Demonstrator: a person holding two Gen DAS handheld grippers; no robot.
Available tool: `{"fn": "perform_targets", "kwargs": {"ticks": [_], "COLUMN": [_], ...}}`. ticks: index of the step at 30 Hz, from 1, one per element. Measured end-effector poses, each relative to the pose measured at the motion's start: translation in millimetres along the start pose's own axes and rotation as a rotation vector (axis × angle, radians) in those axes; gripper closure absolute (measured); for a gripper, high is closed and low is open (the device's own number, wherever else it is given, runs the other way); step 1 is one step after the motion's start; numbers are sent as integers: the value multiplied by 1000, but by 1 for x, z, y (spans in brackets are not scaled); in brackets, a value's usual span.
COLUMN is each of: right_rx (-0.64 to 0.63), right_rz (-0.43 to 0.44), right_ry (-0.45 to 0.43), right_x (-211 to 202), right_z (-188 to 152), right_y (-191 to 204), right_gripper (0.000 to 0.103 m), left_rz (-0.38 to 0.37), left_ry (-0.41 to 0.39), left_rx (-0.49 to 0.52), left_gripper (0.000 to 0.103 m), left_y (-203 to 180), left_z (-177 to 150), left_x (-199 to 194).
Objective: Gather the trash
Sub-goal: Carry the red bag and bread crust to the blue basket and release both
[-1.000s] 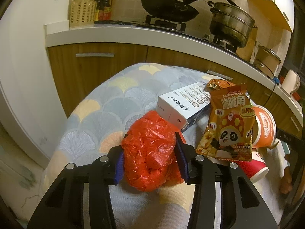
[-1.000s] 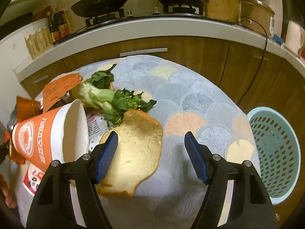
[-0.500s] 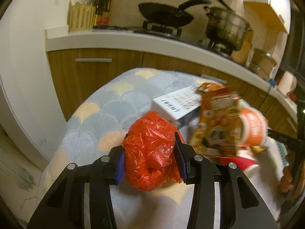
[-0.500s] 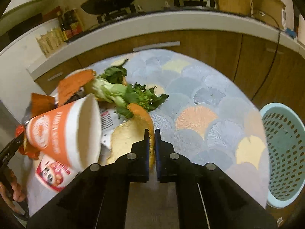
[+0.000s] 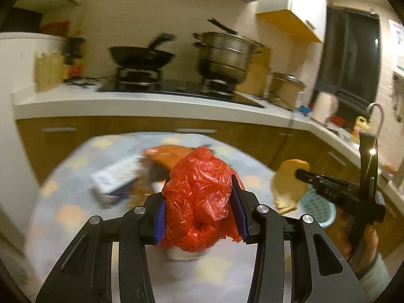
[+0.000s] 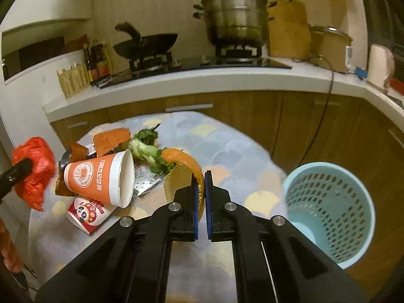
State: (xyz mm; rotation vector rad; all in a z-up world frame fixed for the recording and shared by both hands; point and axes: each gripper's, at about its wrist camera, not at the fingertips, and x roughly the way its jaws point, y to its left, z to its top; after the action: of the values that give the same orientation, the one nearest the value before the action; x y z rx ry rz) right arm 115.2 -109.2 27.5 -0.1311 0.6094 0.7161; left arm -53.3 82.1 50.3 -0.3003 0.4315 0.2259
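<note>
My left gripper [image 5: 199, 207] is shut on a crumpled red plastic bag [image 5: 199, 202] and holds it above the table; the bag also shows at the left of the right wrist view [image 6: 34, 169]. My right gripper [image 6: 201, 192] is shut on a slice of bread [image 6: 186, 164], lifted off the table; the bread also shows in the left wrist view [image 5: 287, 186]. A light blue perforated basket [image 6: 328, 212] stands on the floor to the right of the table. An orange paper cup [image 6: 101, 179], a small panda cup [image 6: 87, 213], a leafy vegetable [image 6: 149, 149] and wrappers lie on the table.
The round table has a scalloped cloth [image 6: 227, 146]. A white box [image 5: 113, 179] lies on it at the left. Behind is a kitchen counter [image 6: 202, 80] with a wok, a steel pot and a wicker basket. Wooden cabinets [image 6: 328, 126] stand close behind the table.
My right gripper has closed on the bread and lifted it. My left gripper has lifted the red bag and both views have tilted up and moved right.
</note>
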Motion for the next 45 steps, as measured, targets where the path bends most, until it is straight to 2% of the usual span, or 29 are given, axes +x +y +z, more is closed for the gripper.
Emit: {"fn": "perform_targets", "kwargs": {"ticks": [7,15,18,22,29,33,39,42,44,45], "right_rx": [55,199,239,305,375,386,390,387,380,378], "right_rz": [-83,-227,-282,-334,-354,-345,-311,-315,-325,-332], "right_ry": [-40,-16,20,101,208,263,303,284,265,251], "right_x": [-31,-39,-29,-3,33,46,47,39,31,27], "right_z": [-3,-21,-32,-50,-74,-79,-86,-87,-85,-84], "right_y": [-48,-139,-165,-198,-230,-236,-235,-233,-231,-230], "right_gripper": [100,100,100,100,100,98,85,72,55,53], "left_rz": [-105,-192,-206,-235,-236,-212,-224,-238,-240,-244], "left_ry": [45,121,173,280,388,428,442,439,429,423], "left_rx": [60,115,129,130,125,132,128,131,130,127], "left_gripper": [62,62,62,62,61,52,41,41,41,41], "left_y": [-72,-144,-168,-201,-229,-236,-233,-229,-226,-224], "left_z": [5,17,14,-8,-33,-40,-40,-39,-38,-37], "left_x": [43,103,136,184,244,261,260,254,248,244]}}
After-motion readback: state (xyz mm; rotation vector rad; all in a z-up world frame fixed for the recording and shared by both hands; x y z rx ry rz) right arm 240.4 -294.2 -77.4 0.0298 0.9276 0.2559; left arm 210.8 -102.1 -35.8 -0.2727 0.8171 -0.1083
